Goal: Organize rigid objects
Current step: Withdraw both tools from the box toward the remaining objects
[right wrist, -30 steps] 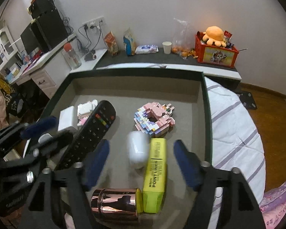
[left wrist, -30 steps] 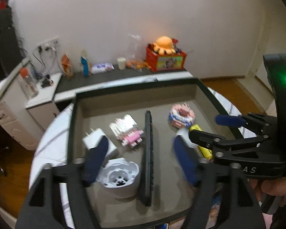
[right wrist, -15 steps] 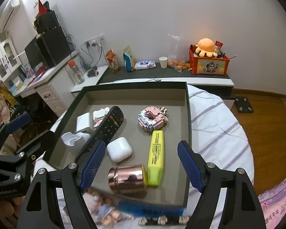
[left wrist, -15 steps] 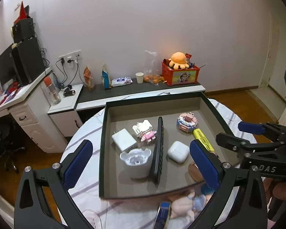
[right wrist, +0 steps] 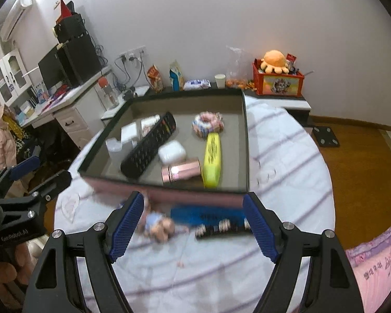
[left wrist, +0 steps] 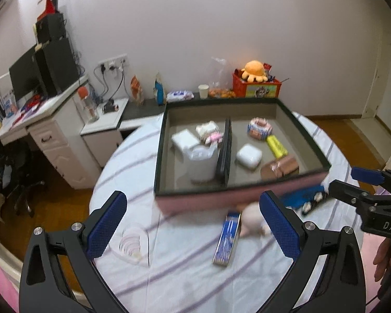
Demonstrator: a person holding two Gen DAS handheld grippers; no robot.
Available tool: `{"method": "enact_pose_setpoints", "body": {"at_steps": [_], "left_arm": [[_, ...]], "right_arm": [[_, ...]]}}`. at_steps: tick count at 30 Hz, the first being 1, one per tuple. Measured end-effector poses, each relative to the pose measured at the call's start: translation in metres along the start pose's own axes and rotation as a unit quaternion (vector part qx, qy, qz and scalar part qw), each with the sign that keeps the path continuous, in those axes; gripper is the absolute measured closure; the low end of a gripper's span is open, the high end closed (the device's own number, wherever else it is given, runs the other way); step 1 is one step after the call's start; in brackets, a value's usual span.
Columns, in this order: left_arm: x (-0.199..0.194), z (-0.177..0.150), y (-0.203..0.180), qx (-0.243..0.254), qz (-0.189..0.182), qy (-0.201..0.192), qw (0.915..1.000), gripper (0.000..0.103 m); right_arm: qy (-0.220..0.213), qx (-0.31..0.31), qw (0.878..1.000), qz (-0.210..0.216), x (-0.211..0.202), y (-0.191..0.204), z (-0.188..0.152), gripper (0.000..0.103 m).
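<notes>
Tools hang wide and empty over the table's near edge: left tool (left wrist: pixel 193 224), right tool (right wrist: pixel 193 230). Tray (right wrist: pixel 245 140) holds remote (right wrist: pixel 150 148), yellow highlighter (right wrist: pixel 212 156), white earbud case (right wrist: pixel 172 152), pink cylinder (right wrist: pixel 181 173). Blurred, perhaps a doll (right wrist: pixel 156 225), lies before it.
</notes>
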State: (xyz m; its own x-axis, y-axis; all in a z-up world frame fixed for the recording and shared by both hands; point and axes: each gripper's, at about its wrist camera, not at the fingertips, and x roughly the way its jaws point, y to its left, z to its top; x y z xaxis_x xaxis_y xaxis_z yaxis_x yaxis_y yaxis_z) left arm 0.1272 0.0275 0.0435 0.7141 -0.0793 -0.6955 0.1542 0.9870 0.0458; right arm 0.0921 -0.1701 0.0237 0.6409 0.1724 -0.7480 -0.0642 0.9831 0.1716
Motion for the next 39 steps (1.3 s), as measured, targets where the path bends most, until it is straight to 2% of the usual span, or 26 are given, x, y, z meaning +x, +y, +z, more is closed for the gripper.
{"method": "enact_pose_setpoints", "body": {"at_steps": [5, 12, 21, 30, 39], "left_arm": [[-0.001, -0.027, 0.003, -0.016, -0.003, 0.024, 0.9996, 0.000], [0.006, -0.048, -0.003, -0.016, -0.003, 0.056, 0.9983, 0.000], [0.016, -0.055, -0.003, -0.015, -0.006, 0.070, 0.9974, 0.000], [0.040, -0.063, -0.011, -0.003, -0.026, 0.091, 0.9955, 0.000], [0.071, -0.061, -0.015, 0.005, -0.025, 0.103, 0.9943, 0.000]], "right_arm": [[0.016, 0.011, 1.000, -0.002, -0.003, -0.004, -0.025, 0.023], [0.040, 0.021, 0.999, -0.004, 0.001, -0.013, -0.050, 0.023], [0.051, 0.024, 0.998, -0.014, 0.010, -0.018, -0.053, 0.023], [0.062, 0.029, 0.997, -0.025, 0.024, -0.025, -0.050, 0.023], [0.072, 0.041, 0.996, -0.043, 0.035, -0.040, -0.048, 0.023]]}}
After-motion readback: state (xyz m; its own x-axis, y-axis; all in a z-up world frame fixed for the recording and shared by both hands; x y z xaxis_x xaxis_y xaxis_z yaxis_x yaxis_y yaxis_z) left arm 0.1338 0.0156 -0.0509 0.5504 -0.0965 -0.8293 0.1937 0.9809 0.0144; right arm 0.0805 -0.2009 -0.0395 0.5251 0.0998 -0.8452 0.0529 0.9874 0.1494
